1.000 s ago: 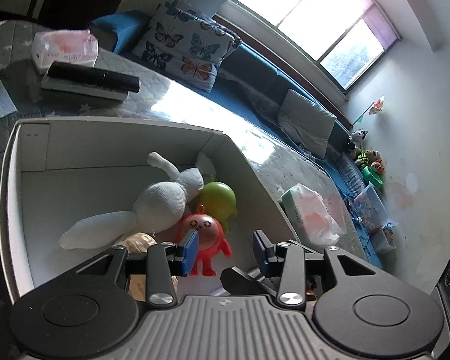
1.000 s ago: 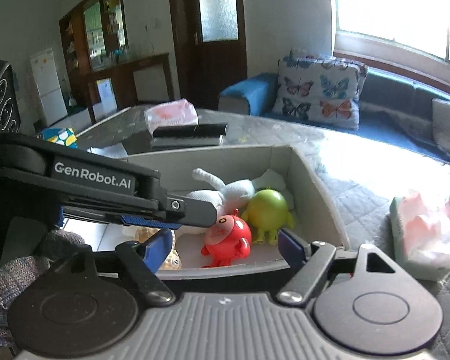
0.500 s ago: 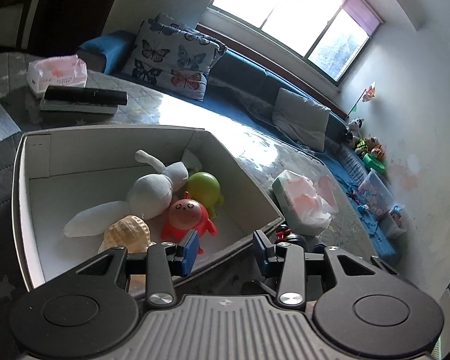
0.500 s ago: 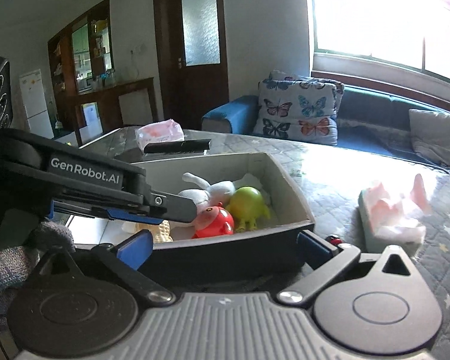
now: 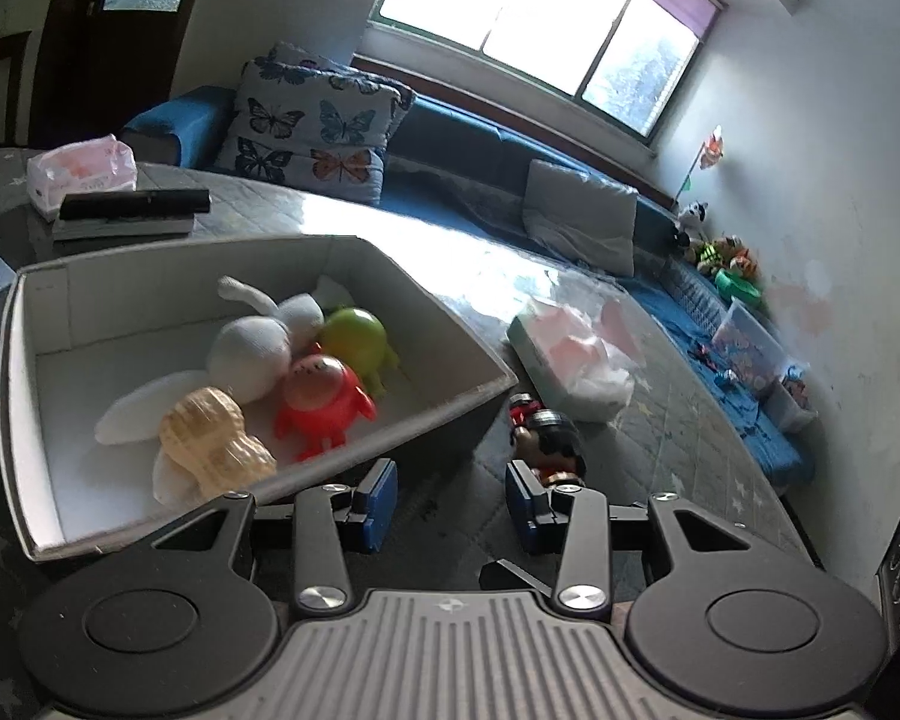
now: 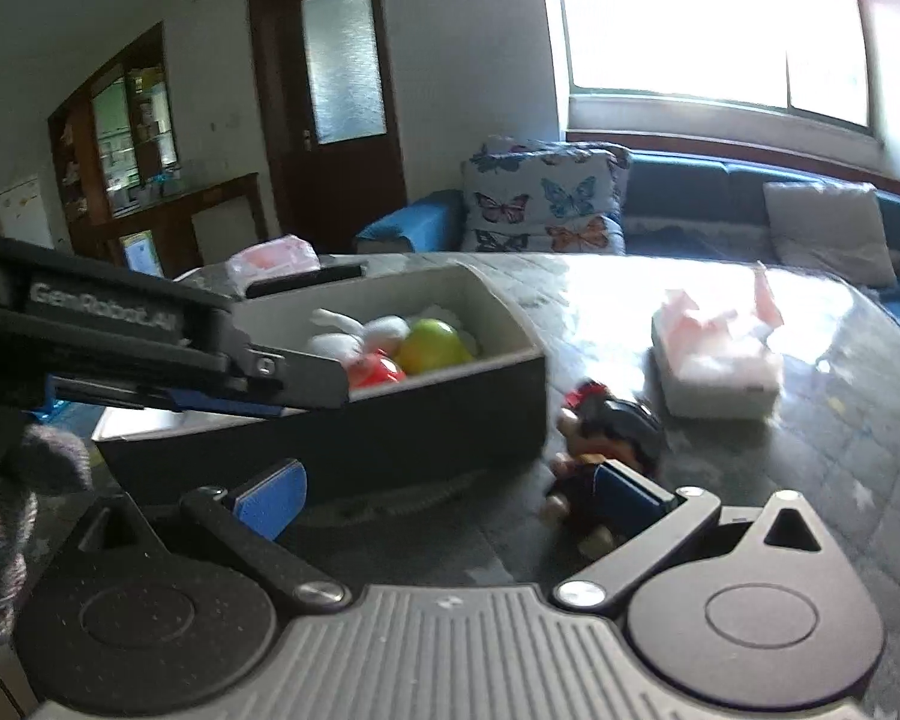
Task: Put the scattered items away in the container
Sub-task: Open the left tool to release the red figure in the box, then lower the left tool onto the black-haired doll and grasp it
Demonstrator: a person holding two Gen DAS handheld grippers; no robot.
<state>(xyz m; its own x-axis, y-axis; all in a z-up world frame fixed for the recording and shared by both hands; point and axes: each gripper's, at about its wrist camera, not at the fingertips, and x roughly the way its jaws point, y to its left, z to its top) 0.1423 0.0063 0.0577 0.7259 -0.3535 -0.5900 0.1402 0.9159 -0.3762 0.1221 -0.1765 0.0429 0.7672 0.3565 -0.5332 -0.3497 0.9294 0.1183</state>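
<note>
left gripper (image 5: 450, 504): jaws apart, empty | right gripper (image 6: 450, 495): jaws wide apart, empty

- Container (image 5: 444, 336): grey walls, white inside.
- Plush rabbit (image 5: 252, 351): white.
- Round figure (image 5: 357, 336): yellow-green.
- Round-headed figure (image 5: 324, 399): red-orange, with a pinkish face.
- Peanut toy (image 5: 213, 441): pale tan, ribbed.
- Doll (image 6: 609, 429) on the table: black hair, red bow.
- Gripper pads (image 5: 384, 501): blue on black fingers.
- Cushion (image 5: 312, 132): pale grey, printed with blue and orange butterflies.
- Sofa (image 5: 474, 162): dark blue.
- Tissue pack (image 5: 81, 171): pink and white.
- Table cover (image 5: 672, 450): grey, quilted, with small stars.
</note>
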